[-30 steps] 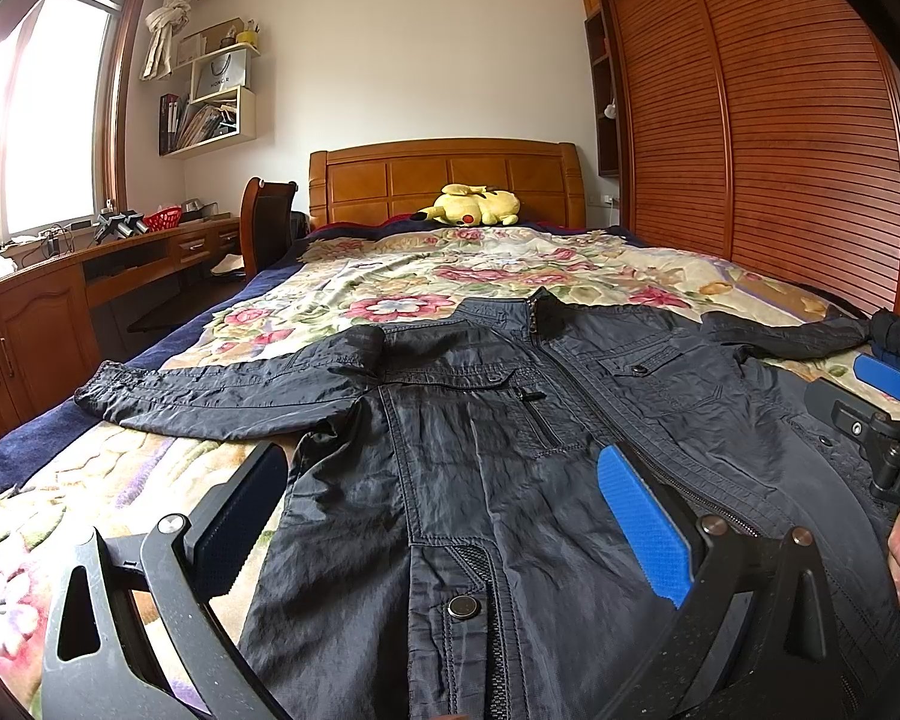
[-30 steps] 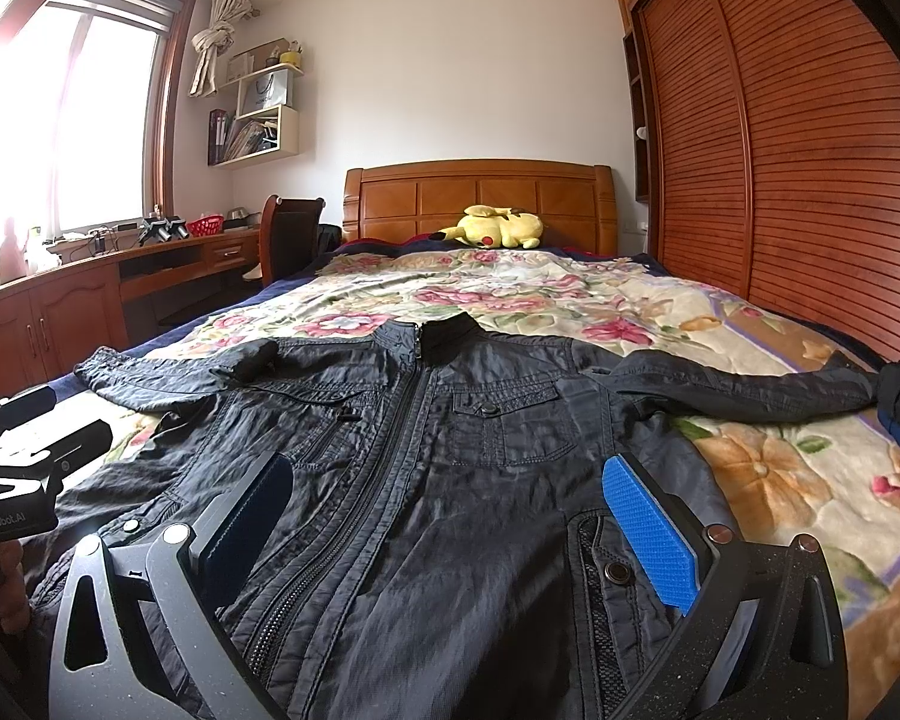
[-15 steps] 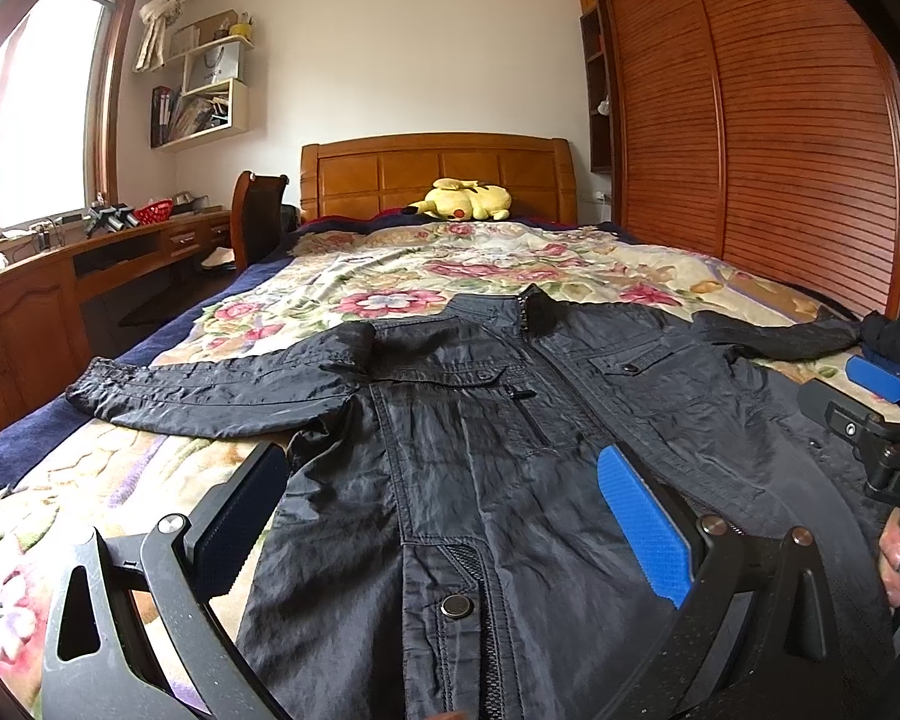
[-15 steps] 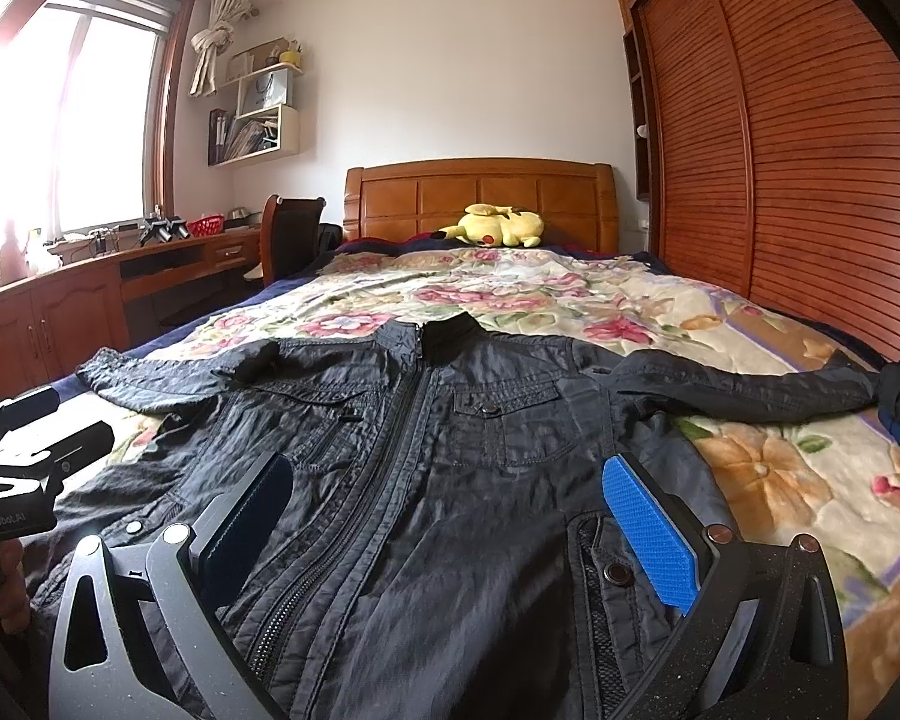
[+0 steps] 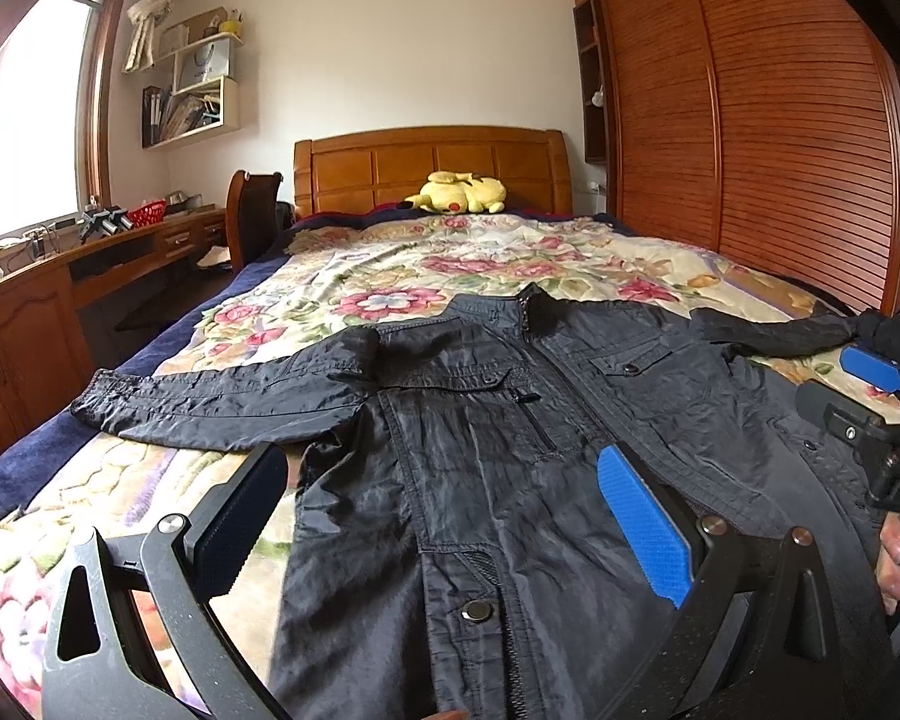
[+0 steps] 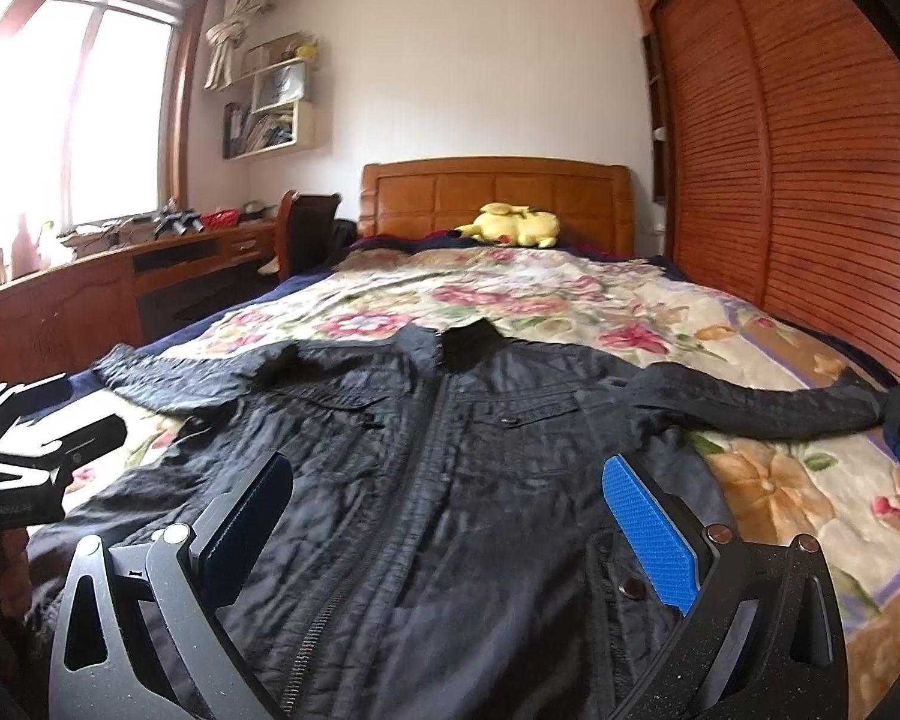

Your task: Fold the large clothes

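Across the floral bed (image 5: 390, 276), a dark jacket (image 5: 510, 438) is laid flat, front up, sleeves spread for folding. Left gripper (image 5: 444, 516) and right gripper (image 6: 450, 516) are held above its hem, fingers apart, nothing grasped.

Jacket (image 5: 468, 456): thin dark cloth w/ a slight sheen, creased all over; metal snap near its hem, metal zip teeth down the front (image 6: 318, 630). Blanket (image 5: 450, 276) under it: soft quilted cloth, matt, floral print. My left gripper (image 5: 444, 516): matt black plastic frame, speckled grain; pads (image 5: 642, 528) look like blue ribbed rubber; small shiny metal pins at the pivots. My right gripper (image 6: 450, 528): same build, greyer frame. Headboard (image 5: 432, 165), desk (image 5: 42, 312) & slatted wardrobe doors (image 5: 780, 150): varnished wood, semi-gloss. Plush toy (image 5: 459, 192) at the head edge: fuzzy yellow fabric.
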Motion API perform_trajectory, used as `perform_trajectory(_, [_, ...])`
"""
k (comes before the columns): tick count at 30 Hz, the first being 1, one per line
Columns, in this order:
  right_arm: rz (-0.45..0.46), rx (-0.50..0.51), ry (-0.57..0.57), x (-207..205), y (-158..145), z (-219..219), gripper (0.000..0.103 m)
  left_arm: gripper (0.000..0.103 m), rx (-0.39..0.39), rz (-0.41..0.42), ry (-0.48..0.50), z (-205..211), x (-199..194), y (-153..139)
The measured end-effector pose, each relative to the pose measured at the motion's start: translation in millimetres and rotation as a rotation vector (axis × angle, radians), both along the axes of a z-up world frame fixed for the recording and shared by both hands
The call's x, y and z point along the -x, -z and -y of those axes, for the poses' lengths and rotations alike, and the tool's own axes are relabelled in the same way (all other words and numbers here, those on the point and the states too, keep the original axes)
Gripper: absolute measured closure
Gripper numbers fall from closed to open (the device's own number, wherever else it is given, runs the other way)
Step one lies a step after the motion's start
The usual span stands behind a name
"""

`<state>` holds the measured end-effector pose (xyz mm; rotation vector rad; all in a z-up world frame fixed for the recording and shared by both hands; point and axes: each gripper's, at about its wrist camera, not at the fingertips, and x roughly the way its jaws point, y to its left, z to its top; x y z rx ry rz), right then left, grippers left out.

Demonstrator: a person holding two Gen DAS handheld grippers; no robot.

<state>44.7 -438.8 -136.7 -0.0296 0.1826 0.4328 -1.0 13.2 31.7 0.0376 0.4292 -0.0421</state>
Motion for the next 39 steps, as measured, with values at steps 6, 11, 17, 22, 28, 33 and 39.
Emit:
perform_trajectory(6, [-0.042,0.025,-0.059,-9,-12,-15,0.000,0.000,0.034,-0.039,-0.009,-27,-9,-5])
perform_trajectory(11, [-0.058,0.061,-0.111,-14,-25,-28,0.000,0.000,0.004,-0.052,-0.054,-54,-14,-5])
perform_trajectory(17, [-0.074,0.089,-0.190,-21,-41,-51,0.000,0.000,-0.041,-0.089,-0.075,-78,-22,-1])
perform_trajectory(22, [-0.082,0.108,-0.259,-26,-49,-78,0.000,0.000,-0.065,-0.128,-0.092,-102,-29,9])
perform_trajectory(28, [-0.106,0.126,-0.291,-40,-44,-102,0.000,0.000,-0.060,-0.168,-0.114,-138,-40,16])
perform_trajectory(33, [-0.132,0.145,-0.299,-66,-37,-114,0.000,0.000,-0.074,-0.182,-0.138,-166,-54,17])
perform_trajectory(39, [-0.161,0.177,-0.316,-97,-33,-130,0.000,0.000,-0.095,-0.224,-0.165,-204,-79,26])
